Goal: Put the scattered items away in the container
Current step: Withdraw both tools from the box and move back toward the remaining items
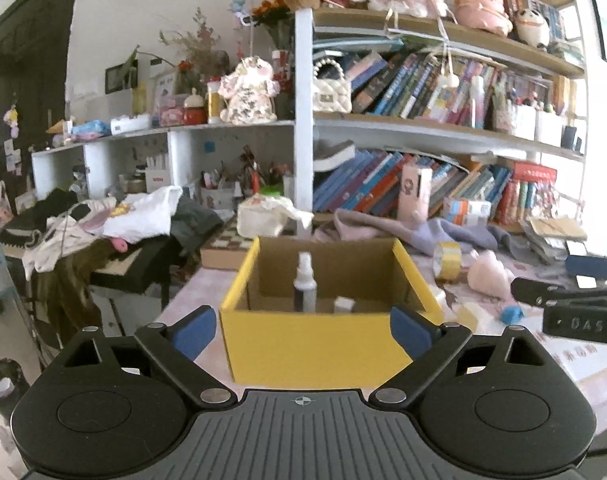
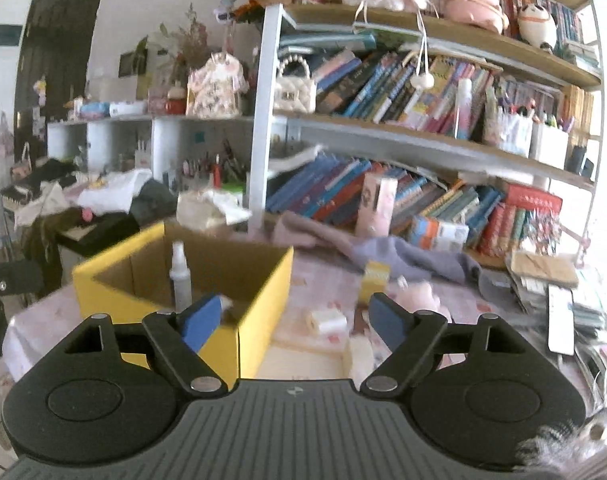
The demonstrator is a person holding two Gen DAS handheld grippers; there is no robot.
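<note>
Left hand-held gripper [image 1: 303,330]: jaws apart, empty, yellow box [image 1: 315,340] dead ahead, spray bottle [image 1: 304,288] upright inside. Right hand-held gripper [image 2: 293,320]: jaws apart, empty; box ahead-left, tape roll [image 2: 327,321] on tabletop [image 2: 319,280] just beyond fingertips.

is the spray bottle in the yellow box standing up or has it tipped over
Upright. The spray bottle stands on the floor of the yellow box, cap on top; the right wrist view shows the same.

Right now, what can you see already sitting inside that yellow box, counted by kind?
spray bottle: 1
small white block: 1
Total: 2 visible in the yellow box; its front wall hides part of the floor.
</note>
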